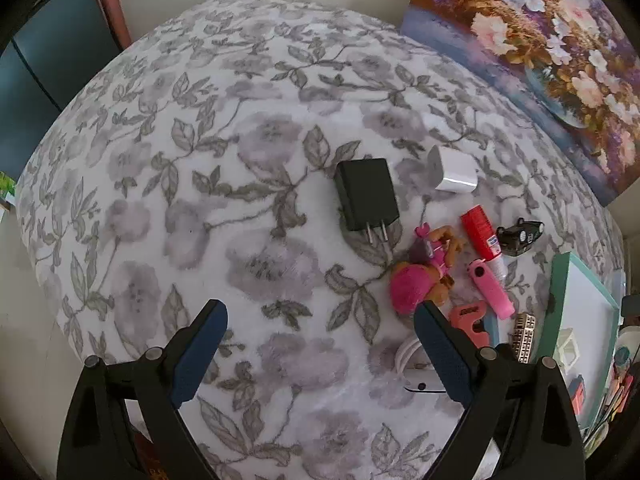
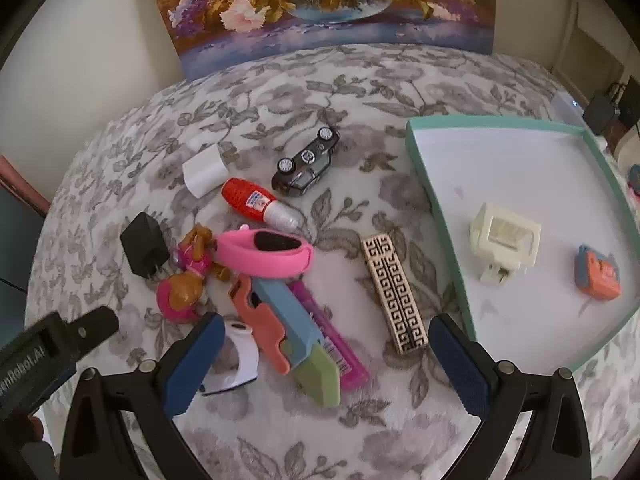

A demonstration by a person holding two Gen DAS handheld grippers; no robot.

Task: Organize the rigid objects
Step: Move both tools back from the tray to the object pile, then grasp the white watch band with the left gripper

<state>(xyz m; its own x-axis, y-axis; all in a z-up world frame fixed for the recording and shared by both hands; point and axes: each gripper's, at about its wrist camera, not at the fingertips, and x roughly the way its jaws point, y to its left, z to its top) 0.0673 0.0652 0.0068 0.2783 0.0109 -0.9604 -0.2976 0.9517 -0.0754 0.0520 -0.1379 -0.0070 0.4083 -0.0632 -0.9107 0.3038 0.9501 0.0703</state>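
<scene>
- We're over a desk draped in a grey floral cloth, with a flower painting propped against the cream wall across the top of the right wrist frame.
- A teal-rimmed tray fills the right of that frame, and it already holds a cream block and a small orange-and-blue piece.
- The loose pile sits left of centre: a toy car on its side, a red glue bottle, a pink strap, a toy figure, a black charger and a white plug.
- Just left of the tray rim lies a patterned bar, on its own and apart from the heap.
- The right gripper hangs above the lower centre, jaws spread wide and holding nothing; an orange-and-blue cutter and a pink stick lie between them.
- The left gripper hovers over bare cloth at the bottom of its frame, also wide open and empty.
- My call: we're at the choosing stage, with most of the sorting not yet done.
- Best bet looks like the patterned bar: take it across its narrow width, mid-length, then lift clear of the rim before setting it in the tray.
- The tangled pieces in the heap risk dragging their neighbours along.
</scene>
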